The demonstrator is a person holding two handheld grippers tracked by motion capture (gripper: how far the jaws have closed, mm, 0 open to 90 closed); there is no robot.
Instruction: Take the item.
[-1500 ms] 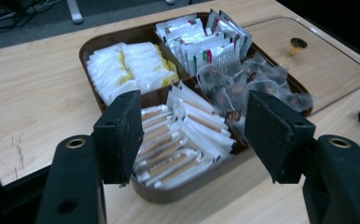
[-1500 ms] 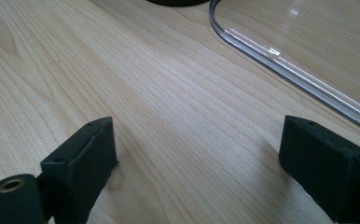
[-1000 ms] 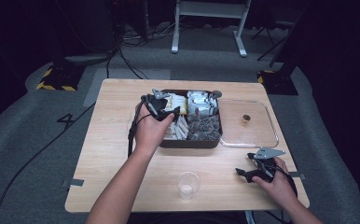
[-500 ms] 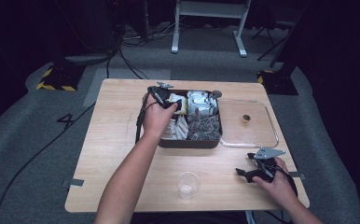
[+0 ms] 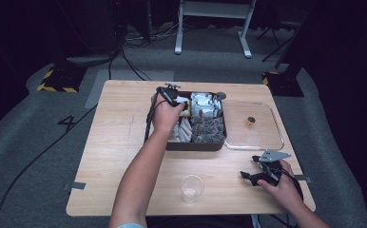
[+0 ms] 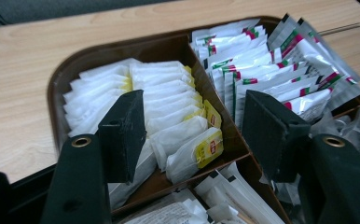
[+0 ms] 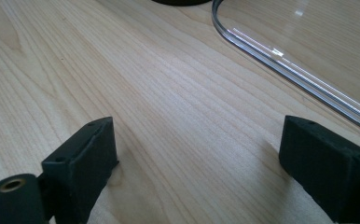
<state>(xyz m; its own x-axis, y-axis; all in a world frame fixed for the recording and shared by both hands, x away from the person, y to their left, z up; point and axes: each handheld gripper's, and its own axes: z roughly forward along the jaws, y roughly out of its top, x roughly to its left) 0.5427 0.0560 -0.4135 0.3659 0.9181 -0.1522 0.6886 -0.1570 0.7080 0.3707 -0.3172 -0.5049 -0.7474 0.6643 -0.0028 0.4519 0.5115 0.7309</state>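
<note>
Dark brown plastic, a divided organiser tray (image 5: 193,145) sitting mid-table on the pale wooden table (image 5: 115,156), and you are holding your left gripper (image 6: 192,116) over its far left compartment with the jaws spread wide and nothing between them. White paper tea bags with yellow tags (image 6: 169,116) are standing packed in that compartment, directly below and between the jaws; the nearest bag, its yellow tag facing you, is looking like the likely pick. Silver foil sachets with red and green print (image 6: 280,60) are filling the neighbouring compartment across the divider. Your right gripper (image 7: 197,163) is resting low over bare wood at the near right corner, jaws wide apart and empty, just short of the rim of the clear plastic lid (image 7: 299,79) lying beside the tray. A clear plastic cup (image 5: 191,187) is standing empty near the front edge, well apart from the tray. By my reading you are early in the job: no bag gripped, none lifted, nothing in the cup, so the descent, the pinch and the carry are all remaining. The near compartments are cut off in the left gripper view, their wrappers hard to identify, and a small brown object (image 5: 251,120) on the lid is too small to name.
</note>
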